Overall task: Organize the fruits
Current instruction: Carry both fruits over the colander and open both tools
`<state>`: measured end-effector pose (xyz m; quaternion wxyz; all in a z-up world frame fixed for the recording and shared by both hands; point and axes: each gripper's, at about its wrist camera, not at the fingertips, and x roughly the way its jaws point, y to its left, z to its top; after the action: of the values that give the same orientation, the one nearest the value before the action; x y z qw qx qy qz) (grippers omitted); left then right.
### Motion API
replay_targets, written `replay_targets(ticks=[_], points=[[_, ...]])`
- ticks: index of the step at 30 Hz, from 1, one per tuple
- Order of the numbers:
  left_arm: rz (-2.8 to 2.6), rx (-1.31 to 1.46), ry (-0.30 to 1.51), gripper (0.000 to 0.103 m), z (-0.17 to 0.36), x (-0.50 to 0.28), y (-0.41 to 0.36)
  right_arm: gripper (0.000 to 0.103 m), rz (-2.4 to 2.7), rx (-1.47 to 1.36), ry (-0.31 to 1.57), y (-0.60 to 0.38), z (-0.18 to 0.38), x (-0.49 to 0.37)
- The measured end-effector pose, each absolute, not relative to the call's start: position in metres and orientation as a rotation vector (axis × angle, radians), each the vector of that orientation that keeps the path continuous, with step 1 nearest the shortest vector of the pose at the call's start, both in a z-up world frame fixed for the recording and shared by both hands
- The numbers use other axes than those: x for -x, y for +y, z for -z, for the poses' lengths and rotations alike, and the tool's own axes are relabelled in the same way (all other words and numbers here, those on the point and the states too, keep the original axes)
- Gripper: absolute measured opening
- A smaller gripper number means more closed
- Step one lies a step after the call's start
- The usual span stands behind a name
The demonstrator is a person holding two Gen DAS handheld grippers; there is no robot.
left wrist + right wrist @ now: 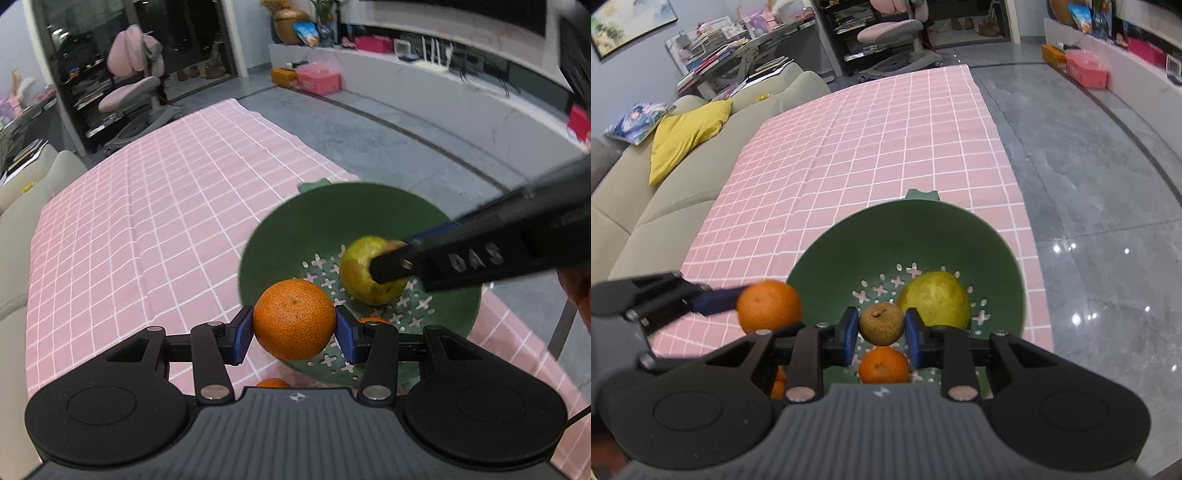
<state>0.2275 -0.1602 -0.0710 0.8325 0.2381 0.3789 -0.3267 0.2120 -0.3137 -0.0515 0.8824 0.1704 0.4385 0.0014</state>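
My left gripper point(294, 332) is shut on an orange point(294, 319) and holds it above the near-left rim of the green colander bowl point(314, 225). From the right wrist view the left gripper point(738, 301) comes in from the left with that orange point(769, 306). My right gripper point(881, 332) is shut on a small brown-green fruit point(881, 323) above the bowl point(849, 254). A yellow-green pear point(934, 300) and a small orange point(884, 365) lie inside the bowl. In the left wrist view the right gripper's finger point(391, 267) hides part of the pear point(360, 273).
The bowl stands near the right edge of a table with a pink checked cloth point(868, 147). A beige sofa point(646, 206) with a yellow cushion point(687, 133) runs along the table's left side. Grey floor point(1089, 166) lies to the right. Another orange point(778, 384) shows partly behind my right gripper.
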Motion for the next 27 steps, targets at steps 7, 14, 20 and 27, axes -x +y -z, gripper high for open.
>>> replay_targets(ticks=[7,14,20,27], points=[[0.718,-0.554,0.831,0.053,0.092,-0.231,-0.172,0.023,-0.036,-0.407,0.921,-0.312,0.071,-0.236],[0.723,-0.576,0.846,0.052,0.103,-0.235,-0.176,0.023,-0.039,-0.427,0.955,-0.311,0.091,-0.252],[0.718,-0.571,0.849,0.058,0.101,-0.236,-0.176,0.025,-0.042,-0.447,0.951,-0.313,0.093,-0.255],[0.692,-0.567,0.782,0.080,0.084,-0.227,-0.174,0.032,-0.035,-0.468,0.903,-0.320,0.080,-0.250]])
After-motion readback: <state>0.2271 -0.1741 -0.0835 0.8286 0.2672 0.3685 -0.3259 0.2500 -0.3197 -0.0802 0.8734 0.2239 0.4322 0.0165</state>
